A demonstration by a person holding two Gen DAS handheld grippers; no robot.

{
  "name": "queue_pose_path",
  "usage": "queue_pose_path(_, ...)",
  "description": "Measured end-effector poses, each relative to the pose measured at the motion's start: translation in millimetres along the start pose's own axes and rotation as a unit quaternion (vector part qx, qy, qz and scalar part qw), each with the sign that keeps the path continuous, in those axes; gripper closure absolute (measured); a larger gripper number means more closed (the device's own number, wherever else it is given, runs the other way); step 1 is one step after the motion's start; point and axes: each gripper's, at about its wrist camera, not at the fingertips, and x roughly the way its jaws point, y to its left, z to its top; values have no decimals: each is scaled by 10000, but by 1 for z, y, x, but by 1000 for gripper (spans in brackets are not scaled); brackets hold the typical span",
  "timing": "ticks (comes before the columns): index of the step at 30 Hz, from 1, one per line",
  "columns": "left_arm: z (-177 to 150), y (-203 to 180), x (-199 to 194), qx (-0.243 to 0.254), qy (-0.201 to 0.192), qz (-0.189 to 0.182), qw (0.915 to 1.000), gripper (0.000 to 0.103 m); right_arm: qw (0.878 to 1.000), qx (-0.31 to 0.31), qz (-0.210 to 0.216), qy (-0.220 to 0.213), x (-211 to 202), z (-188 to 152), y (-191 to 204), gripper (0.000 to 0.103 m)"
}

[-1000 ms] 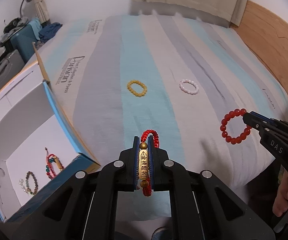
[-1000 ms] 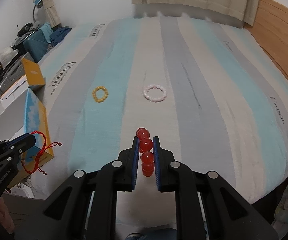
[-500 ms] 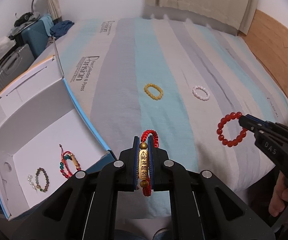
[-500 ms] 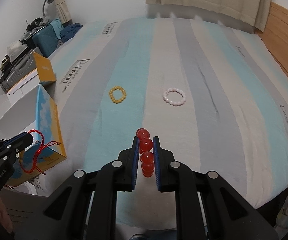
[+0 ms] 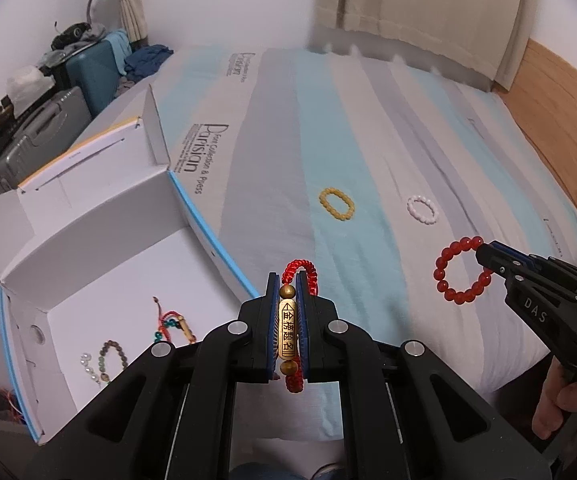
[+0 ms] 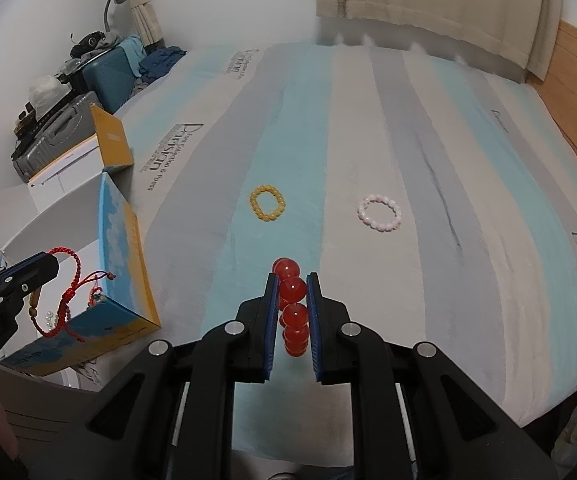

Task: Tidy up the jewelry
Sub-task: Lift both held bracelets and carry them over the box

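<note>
left gripper (image 5: 288, 320) clenched on cord bracelet (image 5: 288, 334), nearer box (image 5: 88, 280) | right gripper (image 6: 291, 312) unchanged, gripping red beads (image 6: 293, 312)

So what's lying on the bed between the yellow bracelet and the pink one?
Nothing: between the yellow bracelet and the pink bracelet only bare striped bedspread shows, clearest in the right wrist view.
</note>
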Motion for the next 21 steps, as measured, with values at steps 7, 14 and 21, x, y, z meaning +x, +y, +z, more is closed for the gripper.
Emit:
queue_pose_path(7,2,13,-18,-77,-125,97,9998,96,9999,-109,67,-58,-8,5,17,90)
queue_pose_path(14,-5,40,-27,-207,-114,241,9994,96,9993,-293,225,-110,-11,10,52,90)
queue_pose_path(21,-16,77,-28,-434,-31,404,9982,96,9973,-570,449,-129,-10,17,99,90)
